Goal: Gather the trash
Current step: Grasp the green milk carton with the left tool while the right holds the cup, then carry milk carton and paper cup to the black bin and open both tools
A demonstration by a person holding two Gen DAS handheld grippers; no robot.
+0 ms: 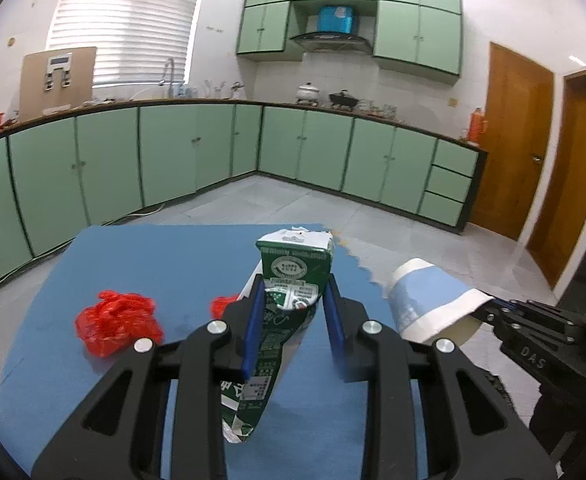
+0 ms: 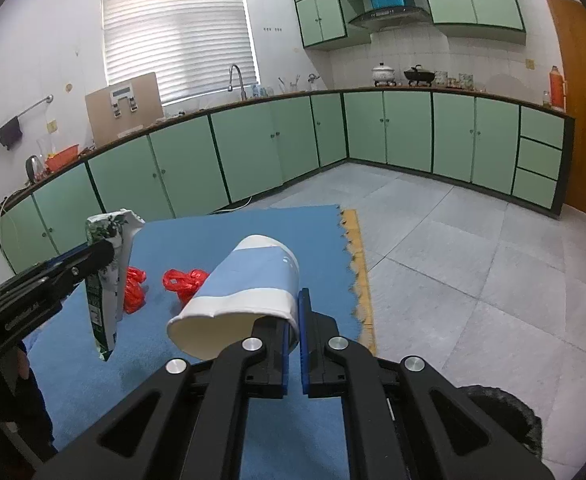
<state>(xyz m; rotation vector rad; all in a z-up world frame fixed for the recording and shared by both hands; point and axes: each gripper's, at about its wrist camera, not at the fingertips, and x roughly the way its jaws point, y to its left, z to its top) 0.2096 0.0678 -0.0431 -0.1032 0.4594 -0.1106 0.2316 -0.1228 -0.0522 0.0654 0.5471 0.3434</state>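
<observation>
My left gripper is shut on a crushed green and white milk carton and holds it in the air above the blue foam mat. My right gripper is shut on the rim of a blue and white paper cup, which is tipped on its side, mouth toward the camera, above the mat. The cup also shows at the right in the left wrist view; the carton also shows at the left in the right wrist view. Two crumpled red plastic bags lie on the mat.
The mat lies on a grey tiled floor. Green kitchen cabinets run along the far walls, with wooden doors at the right. A dark object sits at the lower right in the right wrist view.
</observation>
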